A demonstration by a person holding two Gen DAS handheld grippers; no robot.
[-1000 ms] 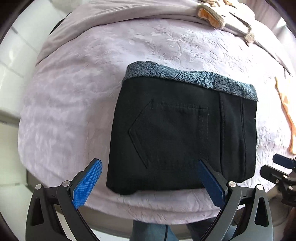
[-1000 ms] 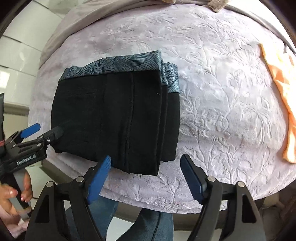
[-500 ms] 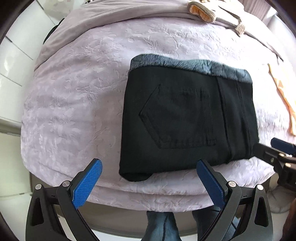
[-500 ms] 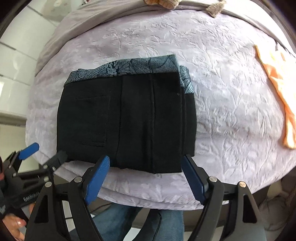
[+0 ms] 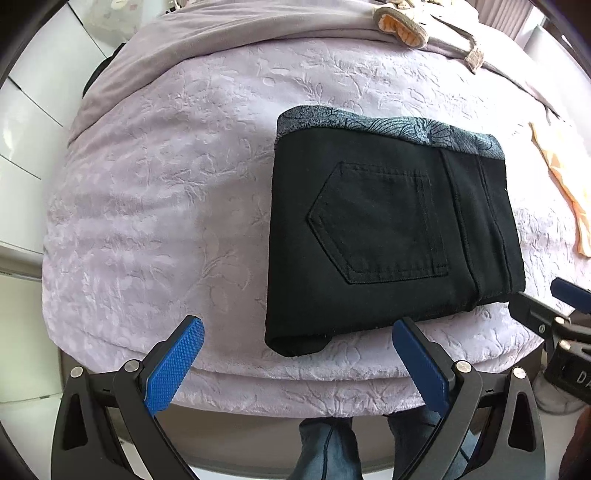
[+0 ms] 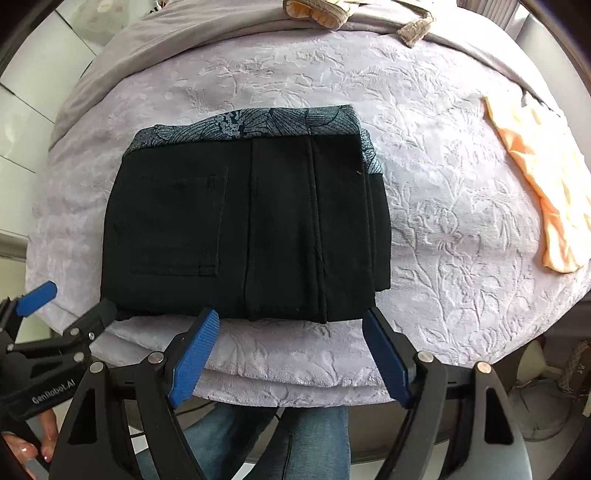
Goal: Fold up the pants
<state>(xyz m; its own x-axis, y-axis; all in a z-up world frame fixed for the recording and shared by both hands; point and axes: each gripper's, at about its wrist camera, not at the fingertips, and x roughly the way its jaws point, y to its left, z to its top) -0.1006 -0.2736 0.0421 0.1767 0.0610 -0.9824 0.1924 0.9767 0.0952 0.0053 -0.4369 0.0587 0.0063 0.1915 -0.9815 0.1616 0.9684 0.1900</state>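
The black pants lie folded into a compact rectangle on the lilac embossed cover, back pocket up, with a grey-blue patterned band along the far edge. They also show in the right wrist view. My left gripper is open and empty, just short of the pants' near edge. My right gripper is open and empty, its tips at the near edge of the pants. Each gripper shows at the side of the other's view, the right one and the left one.
An orange cloth lies on the cover to the right of the pants. A grey blanket and beige items sit at the far side. The near edge of the cover drops off above the person's jeans.
Both grippers have drawn back toward the near edge and lifted away from the pants. The folded pants stay flat in place.
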